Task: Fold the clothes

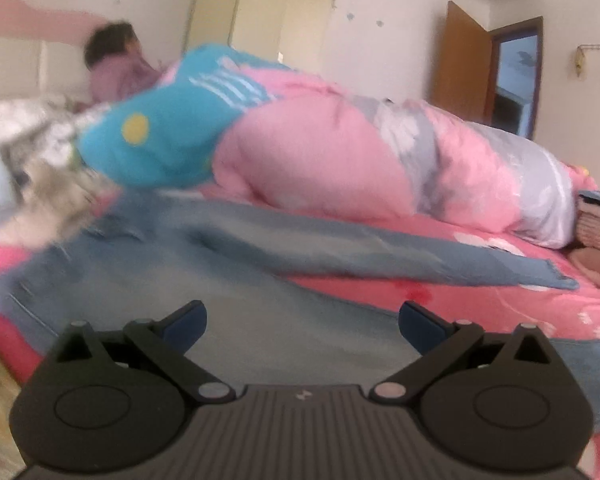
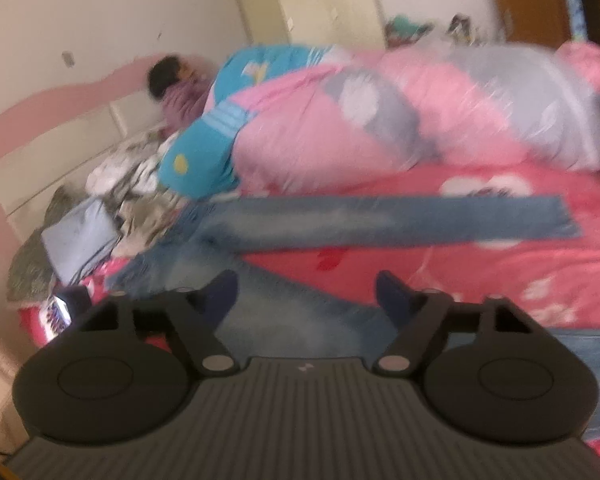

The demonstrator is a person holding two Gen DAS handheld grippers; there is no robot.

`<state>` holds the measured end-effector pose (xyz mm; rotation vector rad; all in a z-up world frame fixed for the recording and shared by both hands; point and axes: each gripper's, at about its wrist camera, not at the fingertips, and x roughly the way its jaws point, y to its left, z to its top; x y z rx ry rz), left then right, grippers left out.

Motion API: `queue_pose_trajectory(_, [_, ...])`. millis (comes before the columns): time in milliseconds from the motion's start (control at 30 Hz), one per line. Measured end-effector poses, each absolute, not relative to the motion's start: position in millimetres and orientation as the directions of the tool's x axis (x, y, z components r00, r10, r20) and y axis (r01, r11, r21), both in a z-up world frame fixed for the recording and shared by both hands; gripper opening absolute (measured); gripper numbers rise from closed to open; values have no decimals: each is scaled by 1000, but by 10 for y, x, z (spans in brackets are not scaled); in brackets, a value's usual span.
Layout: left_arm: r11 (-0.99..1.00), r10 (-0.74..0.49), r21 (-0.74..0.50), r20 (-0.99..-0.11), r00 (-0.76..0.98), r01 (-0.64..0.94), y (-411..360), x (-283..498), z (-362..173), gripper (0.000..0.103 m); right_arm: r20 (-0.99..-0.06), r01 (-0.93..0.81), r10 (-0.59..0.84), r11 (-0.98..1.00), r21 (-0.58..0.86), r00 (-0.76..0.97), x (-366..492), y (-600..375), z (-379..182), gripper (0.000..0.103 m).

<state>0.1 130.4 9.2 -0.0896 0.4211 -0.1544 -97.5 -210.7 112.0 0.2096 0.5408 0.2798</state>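
Right wrist view: right gripper (image 2: 306, 300) and left gripper (image 1: 302, 326) gape empty over faded blue denim jeans (image 2: 380, 220), so blurry motion risks a mis-grab.

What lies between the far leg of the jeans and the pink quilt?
In the right wrist view, only bare red bedsheet lies between the jeans leg and the pink quilt.

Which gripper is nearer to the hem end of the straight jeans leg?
Probably the right gripper: the hem lies ahead to its right. From the left gripper, it looks farther right.
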Motion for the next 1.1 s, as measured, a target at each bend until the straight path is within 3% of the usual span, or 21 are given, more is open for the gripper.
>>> queue_pose_trajectory(67, [984,-171,-116,-406,898,135,1363,31,160,103,-508,-233,340,936,264,791,-779,-1980,941,55])
queue_pose_trajectory(167, [982,-189,-110,-487,852,155,1350,144,134,103,-552,-298,389,921,250,738,-516,-1724,653,43])
queue_pose_trajectory(267, [979,-203,-88,-497,844,183,1304,84,90,103,-577,-380,437,897,225,690,-280,-1432,363,29])
queue_pose_trajectory(633, [910,-414,-246,-576,705,333,1250,564,-114,103,-608,-485,576,809,331,546,687,-1005,-426,10])
queue_pose_trajectory(700, [906,-420,-231,-588,691,354,1236,621,-170,103,-601,-486,601,793,367,527,807,-1041,-518,8])
queue_pose_trajectory(900, [933,-350,-152,-593,725,326,1132,617,-155,103,-520,-499,637,770,397,569,761,-1115,-667,4])
queue_pose_trajectory(1100, [981,-192,-105,-579,792,162,1033,374,-87,103,-486,-500,666,746,440,566,805,-1189,-709,4])
